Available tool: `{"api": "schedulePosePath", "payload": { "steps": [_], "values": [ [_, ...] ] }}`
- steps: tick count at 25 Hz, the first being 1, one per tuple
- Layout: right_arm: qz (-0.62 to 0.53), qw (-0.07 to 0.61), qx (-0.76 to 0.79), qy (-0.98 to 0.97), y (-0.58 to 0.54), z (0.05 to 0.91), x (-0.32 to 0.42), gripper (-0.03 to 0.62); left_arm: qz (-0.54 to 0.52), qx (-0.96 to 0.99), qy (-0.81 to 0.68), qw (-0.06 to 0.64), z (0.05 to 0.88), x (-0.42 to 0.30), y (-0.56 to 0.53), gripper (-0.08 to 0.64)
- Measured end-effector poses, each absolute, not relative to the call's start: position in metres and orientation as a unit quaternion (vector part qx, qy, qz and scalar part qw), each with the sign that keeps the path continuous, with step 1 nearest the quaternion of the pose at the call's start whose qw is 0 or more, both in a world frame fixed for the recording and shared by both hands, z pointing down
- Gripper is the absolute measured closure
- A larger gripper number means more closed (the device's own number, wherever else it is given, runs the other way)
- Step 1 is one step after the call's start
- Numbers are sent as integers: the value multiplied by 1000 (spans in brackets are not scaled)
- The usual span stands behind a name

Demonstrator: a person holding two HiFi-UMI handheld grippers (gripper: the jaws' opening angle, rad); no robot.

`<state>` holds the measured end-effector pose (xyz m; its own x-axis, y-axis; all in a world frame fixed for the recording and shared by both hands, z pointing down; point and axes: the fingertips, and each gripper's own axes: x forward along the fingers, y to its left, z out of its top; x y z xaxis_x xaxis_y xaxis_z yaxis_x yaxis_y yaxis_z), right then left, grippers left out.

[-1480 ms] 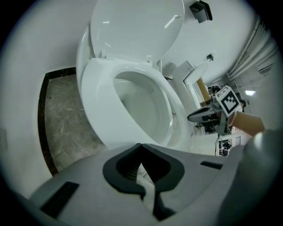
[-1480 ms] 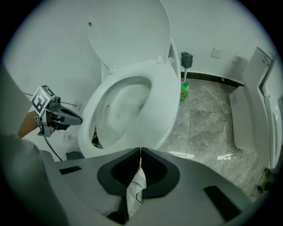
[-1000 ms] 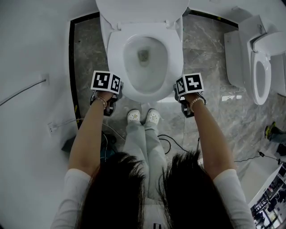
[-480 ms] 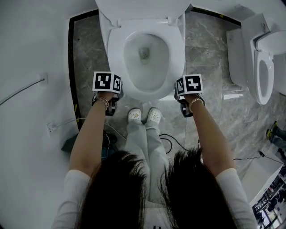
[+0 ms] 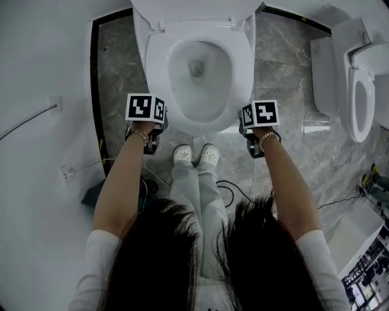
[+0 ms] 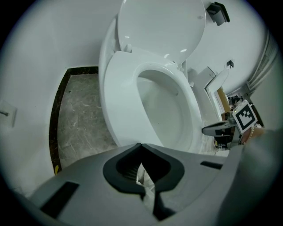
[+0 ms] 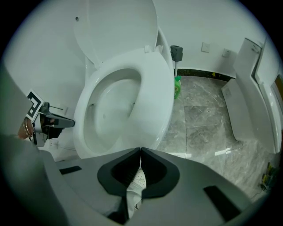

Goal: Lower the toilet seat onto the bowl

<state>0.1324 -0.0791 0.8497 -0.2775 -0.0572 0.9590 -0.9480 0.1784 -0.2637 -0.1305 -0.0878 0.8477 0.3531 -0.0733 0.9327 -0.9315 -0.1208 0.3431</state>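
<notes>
The white toilet seat [image 5: 242, 67] lies flat on the bowl, and the lid [image 5: 194, 8] stands raised behind it. In the left gripper view the seat [image 6: 121, 101] runs up the middle, with the lid [image 6: 163, 26] above it. My left gripper [image 5: 148, 119] hovers at the bowl's front left, shut with nothing in it, its tips [image 6: 141, 145] meeting. My right gripper [image 5: 255, 124] hangs at the bowl's front right, also shut and empty, tips together [image 7: 140, 149]. Neither gripper touches the seat [image 7: 157, 97].
A second toilet [image 5: 358, 91] stands at the right. A green bottle [image 7: 177, 86] and a dark holder [image 7: 176, 52] sit by the wall beside the bowl. Cables [image 5: 231, 194] cross the marble floor near the person's white shoes [image 5: 196, 157]. A wall socket [image 5: 65, 174] is at the left.
Both grippers keep their places beside the bowl's front and stay shut. The seat lies flat throughout. Only the head view has shifted slightly.
</notes>
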Motion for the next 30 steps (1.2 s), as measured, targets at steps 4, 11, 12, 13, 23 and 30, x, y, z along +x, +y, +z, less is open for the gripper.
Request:
{"api": "schedulePosePath", "payload": {
  "steps": [4,11,12,13,23,30],
  "values": [
    [496,447,414,-619,-79,850,133,560,401,627,-407,529,847,-131,-87,551],
    [483,434,428,-629,-81,840,125,560,392,630,-414,528,839,-129,-88,551],
    [488,424,426,-633,-81,836,121,560,390,631,-415,527,837,-129,-88,551],
    [491,416,425,-636,-83,831,118,560,388,632,-415,526,834,-128,-89,551],
    [470,416,412,-660,-99,781,107,563,374,650,-430,503,788,-132,-108,551],
    [454,407,416,-675,-108,741,106,565,355,662,-442,491,749,-130,-115,551]
  ]
}}
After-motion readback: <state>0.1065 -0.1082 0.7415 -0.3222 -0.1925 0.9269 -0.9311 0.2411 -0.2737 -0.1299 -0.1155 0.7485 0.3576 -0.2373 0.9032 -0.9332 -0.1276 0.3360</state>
